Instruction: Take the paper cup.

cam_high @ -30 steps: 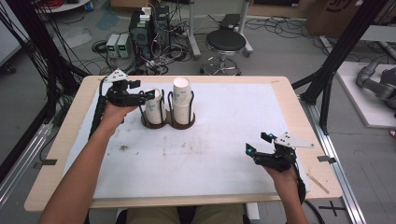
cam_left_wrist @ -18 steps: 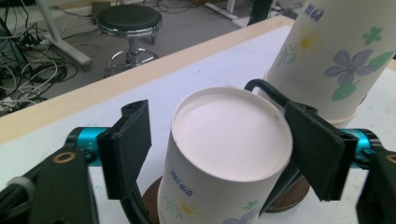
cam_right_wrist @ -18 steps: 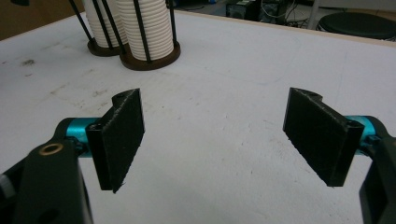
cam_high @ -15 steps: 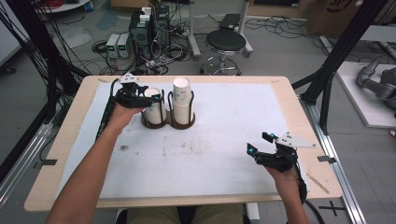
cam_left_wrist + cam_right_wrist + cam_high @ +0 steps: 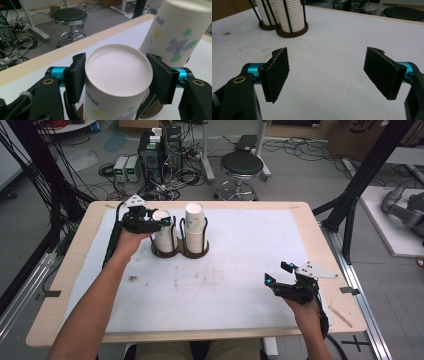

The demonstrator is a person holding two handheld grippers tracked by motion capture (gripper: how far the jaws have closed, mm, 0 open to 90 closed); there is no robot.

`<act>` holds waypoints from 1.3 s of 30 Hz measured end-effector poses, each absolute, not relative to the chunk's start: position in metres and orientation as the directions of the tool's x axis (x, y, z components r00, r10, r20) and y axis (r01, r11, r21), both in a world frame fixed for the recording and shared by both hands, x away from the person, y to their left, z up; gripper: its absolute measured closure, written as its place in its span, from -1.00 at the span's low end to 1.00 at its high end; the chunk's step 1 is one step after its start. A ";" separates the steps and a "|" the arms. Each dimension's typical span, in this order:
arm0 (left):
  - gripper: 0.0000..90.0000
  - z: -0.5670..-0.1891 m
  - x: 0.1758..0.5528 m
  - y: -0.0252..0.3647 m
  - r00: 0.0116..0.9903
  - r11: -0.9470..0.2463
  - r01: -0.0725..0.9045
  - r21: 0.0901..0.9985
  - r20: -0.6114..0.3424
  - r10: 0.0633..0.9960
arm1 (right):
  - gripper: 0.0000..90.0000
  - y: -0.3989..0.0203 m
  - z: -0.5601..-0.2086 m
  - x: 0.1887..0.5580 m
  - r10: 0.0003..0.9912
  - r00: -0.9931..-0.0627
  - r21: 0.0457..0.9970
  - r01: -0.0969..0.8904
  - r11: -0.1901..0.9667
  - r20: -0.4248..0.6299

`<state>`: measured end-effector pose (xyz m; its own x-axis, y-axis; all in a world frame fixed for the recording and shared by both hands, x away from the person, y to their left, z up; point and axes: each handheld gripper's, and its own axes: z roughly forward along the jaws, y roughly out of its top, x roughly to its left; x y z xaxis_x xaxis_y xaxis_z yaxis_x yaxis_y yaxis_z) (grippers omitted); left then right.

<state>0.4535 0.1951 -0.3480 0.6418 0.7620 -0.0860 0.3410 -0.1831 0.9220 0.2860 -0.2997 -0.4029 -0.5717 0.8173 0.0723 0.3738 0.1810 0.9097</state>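
Near the worktop's far-left corner, the left gripper (image 5: 117,82) straddles the top paper cup (image 5: 117,85), jaws not visibly clamped; light, crushable, so grip gently below its upturned base; right gripper (image 5: 327,75) gapes empty.

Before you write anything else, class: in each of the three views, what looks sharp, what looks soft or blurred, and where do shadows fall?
High view: even lighting, faint shadows under the cup holder. Left gripper view: the near cup and fingers are fairly sharp, the stool behind is softer. Right gripper view: the fingers are crisp, the table is soft and shows little shadow.
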 end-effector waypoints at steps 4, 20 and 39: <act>-0.21 -0.342 0.452 0.200 0.634 -0.152 0.340 0.928 -0.107 0.766 | -0.53 -0.299 -0.403 0.286 0.815 -0.575 0.909 0.375 0.185 0.072; -0.19 -0.287 0.436 0.211 0.618 -0.084 0.245 0.966 -0.089 0.781 | -0.53 -0.298 -0.403 0.286 0.813 -0.577 0.907 0.380 0.180 0.080; -0.18 -0.280 0.372 0.244 0.683 -0.003 0.165 0.986 -0.112 0.722 | -0.53 -0.287 -0.402 0.293 0.802 -0.591 0.908 0.380 0.179 0.089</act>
